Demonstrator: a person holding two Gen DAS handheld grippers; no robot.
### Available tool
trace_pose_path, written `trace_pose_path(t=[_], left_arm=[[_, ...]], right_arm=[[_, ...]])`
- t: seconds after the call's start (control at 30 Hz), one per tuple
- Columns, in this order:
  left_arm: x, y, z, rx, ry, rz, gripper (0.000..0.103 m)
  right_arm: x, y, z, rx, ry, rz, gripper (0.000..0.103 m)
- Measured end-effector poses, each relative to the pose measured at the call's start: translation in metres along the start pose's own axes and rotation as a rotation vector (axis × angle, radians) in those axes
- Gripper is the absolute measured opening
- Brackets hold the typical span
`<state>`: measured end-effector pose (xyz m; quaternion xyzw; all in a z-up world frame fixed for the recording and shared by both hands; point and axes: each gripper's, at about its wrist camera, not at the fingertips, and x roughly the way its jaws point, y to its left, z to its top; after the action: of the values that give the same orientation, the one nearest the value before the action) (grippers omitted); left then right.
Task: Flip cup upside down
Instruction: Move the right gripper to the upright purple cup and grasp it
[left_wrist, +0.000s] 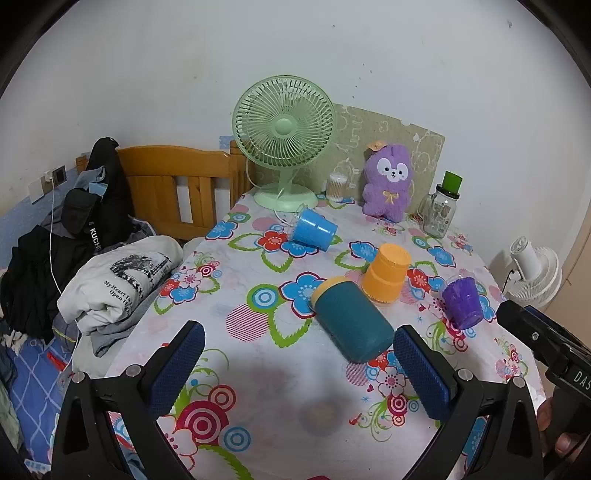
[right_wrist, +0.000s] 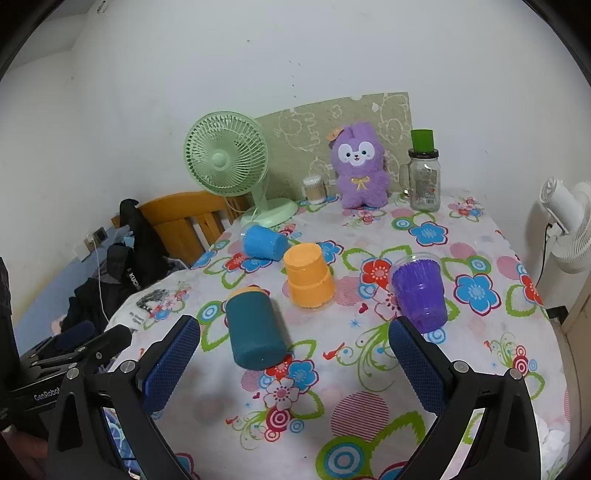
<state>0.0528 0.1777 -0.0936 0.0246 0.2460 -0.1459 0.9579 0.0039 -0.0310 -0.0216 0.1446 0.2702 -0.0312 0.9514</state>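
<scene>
Your flowered table (right_wrist: 369, 369) carries four cups, fan (right_wrist: 229, 162), plush (right_wrist: 360, 166), jar (right_wrist: 424, 177), perhaps cotton swabs (right_wrist: 314, 190).

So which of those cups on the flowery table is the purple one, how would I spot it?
Start at the purple plush toy by the back wall and come forward across the flowered tablecloth toward the right edge. The purple cup stands there upright, right of the orange cup. It alone is ribbed, see-through purple with a clear rim on top.

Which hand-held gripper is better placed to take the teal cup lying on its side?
Left, probably: the teal cup lies between its open fingers; the right hand-held gripper faces between it and the purple cup.
</scene>
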Motion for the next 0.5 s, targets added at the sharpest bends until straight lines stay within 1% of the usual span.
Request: trace_pose_path(t=[0.33, 0.5], left_arm=[[0.012, -0.007, 0.000, 0.019, 0.030, -0.004, 0.103], [0.025, -0.018, -0.002, 0.036, 0.055, -0.011, 0.103]], right_arm=[[0.010, -0.019, -0.004, 0.029, 0.023, -0.021, 0.103], [0.017, -0.038, -0.005, 0.053, 0.043, -0.048, 0.103]])
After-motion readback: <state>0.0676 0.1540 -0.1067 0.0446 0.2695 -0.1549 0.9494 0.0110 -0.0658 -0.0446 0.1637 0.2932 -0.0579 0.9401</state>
